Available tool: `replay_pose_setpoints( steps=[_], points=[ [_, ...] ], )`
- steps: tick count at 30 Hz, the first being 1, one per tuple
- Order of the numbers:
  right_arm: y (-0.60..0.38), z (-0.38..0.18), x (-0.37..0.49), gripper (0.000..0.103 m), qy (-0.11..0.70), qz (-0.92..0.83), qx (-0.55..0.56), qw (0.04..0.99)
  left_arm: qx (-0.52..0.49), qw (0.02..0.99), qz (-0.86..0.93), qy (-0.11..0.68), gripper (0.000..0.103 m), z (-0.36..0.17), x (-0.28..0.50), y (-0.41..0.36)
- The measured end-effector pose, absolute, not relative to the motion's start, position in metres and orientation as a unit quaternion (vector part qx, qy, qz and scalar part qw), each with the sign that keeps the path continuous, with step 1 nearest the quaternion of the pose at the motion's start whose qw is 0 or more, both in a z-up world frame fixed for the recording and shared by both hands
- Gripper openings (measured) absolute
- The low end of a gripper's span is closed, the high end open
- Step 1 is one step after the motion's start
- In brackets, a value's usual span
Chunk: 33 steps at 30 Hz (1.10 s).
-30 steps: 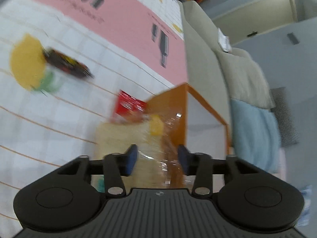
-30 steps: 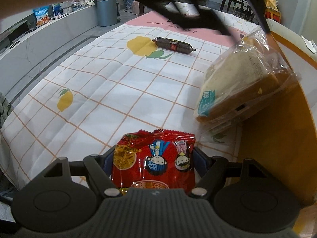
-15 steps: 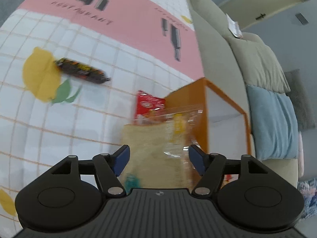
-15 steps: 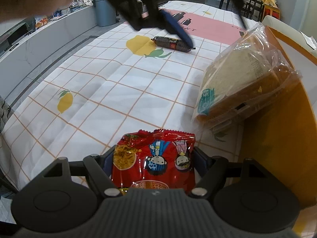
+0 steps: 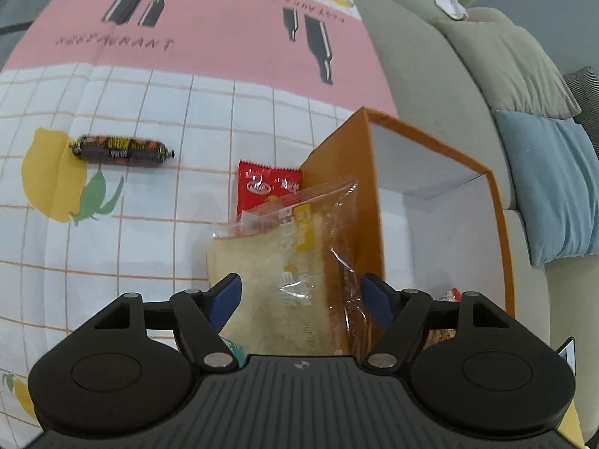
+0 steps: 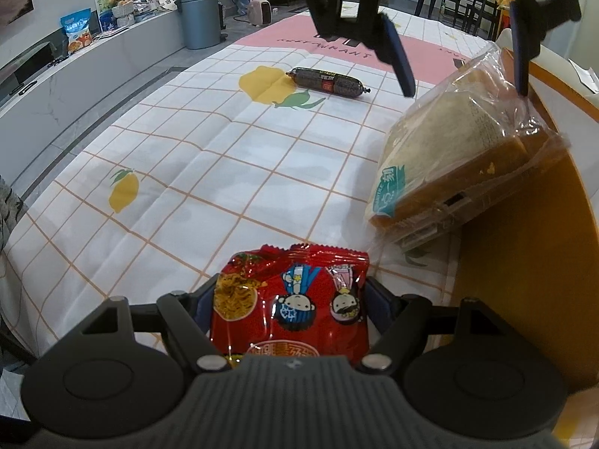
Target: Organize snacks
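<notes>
A clear-wrapped bread pack [image 5: 288, 273] leans tilted against the outer wall of the orange box [image 5: 344, 172]; it also shows in the right wrist view [image 6: 464, 157]. My left gripper [image 5: 301, 295] is open, jaws wide apart above the bread, not gripping it; it shows from outside in the right wrist view [image 6: 460, 60]. My right gripper [image 6: 290, 303] is shut on a red noodle snack packet [image 6: 290, 299], also visible in the left wrist view [image 5: 267, 189]. A dark sausage stick [image 5: 121, 149] lies on the cloth by a lemon print [image 6: 325, 81].
The orange box [image 6: 524, 262] has a white inside holding some snacks [image 5: 447, 295]. A grey sofa [image 5: 430, 75] with a blue cushion [image 5: 550, 187] runs behind it. A bin [image 6: 200, 18] and counter stand beyond the table's far edge.
My left gripper let go of the bread, opened wide and pulled back upward. The bread now rests against the box wall. My right gripper stays still with the red packet.
</notes>
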State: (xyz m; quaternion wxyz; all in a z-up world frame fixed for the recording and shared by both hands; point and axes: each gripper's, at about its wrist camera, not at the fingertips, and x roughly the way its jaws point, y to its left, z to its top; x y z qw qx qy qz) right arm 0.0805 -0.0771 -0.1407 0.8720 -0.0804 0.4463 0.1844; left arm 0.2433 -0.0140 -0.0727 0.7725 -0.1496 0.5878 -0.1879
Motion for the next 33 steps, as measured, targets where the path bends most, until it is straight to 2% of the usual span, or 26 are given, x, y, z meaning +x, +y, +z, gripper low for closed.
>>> replay_pose_setpoints(
  steps=[1,2,3,4,5,6,11,15,18,19,21,23,25,28,32,33],
  points=[
    [-0.077,-0.141,0.081,0.076,0.447,0.185,-0.081,0.872,-0.146,0.771,-0.183,0.593,0.089,-0.075,0.244,-0.015],
    [-0.077,-0.141,0.081,0.076,0.447,0.184,-0.080,0.871,-0.138,0.771,-0.174,0.597,0.080,-0.078,0.245,-0.016],
    [-0.077,-0.141,0.082,0.076,0.447,0.184,-0.080,0.872,-0.130,0.769,-0.163,0.604,0.066,-0.081,0.246,-0.017],
    [-0.077,-0.141,0.082,0.076,0.447,0.184,-0.081,0.872,-0.129,0.766,-0.159,0.610,0.017,-0.085,0.245,-0.017],
    [-0.077,-0.141,0.081,0.076,0.445,0.184,-0.081,0.872,-0.128,0.763,-0.148,0.616,0.001,-0.088,0.245,-0.015],
    [-0.077,-0.141,0.081,0.076,0.445,0.184,-0.081,0.873,-0.126,0.765,-0.140,0.616,0.000,-0.090,0.245,-0.013],
    [-0.077,-0.140,0.082,0.076,0.446,0.185,-0.082,0.872,-0.145,0.766,-0.141,0.610,0.000,-0.098,0.245,0.002],
    [-0.077,-0.139,0.082,0.075,0.447,0.185,-0.081,0.871,-0.136,0.780,-0.156,0.591,0.000,-0.086,0.241,0.007],
    [-0.074,-0.139,0.079,0.074,0.443,0.187,-0.092,0.872,-0.129,0.794,-0.155,0.574,0.004,-0.074,0.238,0.012],
    [-0.073,-0.138,0.079,0.074,0.441,0.188,-0.094,0.873,-0.127,0.799,-0.155,0.566,0.008,-0.069,0.237,0.014],
    [-0.075,-0.135,0.078,0.074,0.437,0.188,-0.086,0.875,-0.118,0.809,-0.157,0.553,0.024,-0.060,0.234,0.018],
    [-0.074,-0.131,0.077,0.074,0.433,0.191,-0.085,0.877,-0.104,0.820,-0.160,0.539,0.049,-0.052,0.232,0.022],
    [-0.074,-0.128,0.074,0.074,0.430,0.193,-0.088,0.878,-0.092,0.830,-0.156,0.528,0.058,-0.047,0.231,0.027],
    [-0.074,-0.121,0.068,0.074,0.425,0.197,-0.085,0.879,-0.094,0.831,-0.141,0.530,0.060,-0.048,0.232,0.037],
    [-0.076,-0.110,0.063,0.074,0.412,0.204,-0.080,0.885,-0.088,0.839,-0.130,0.521,0.073,-0.051,0.237,0.053],
    [-0.077,-0.108,0.062,0.074,0.410,0.203,-0.079,0.886,-0.081,0.844,-0.119,0.516,0.074,-0.053,0.241,0.057]
  ],
)
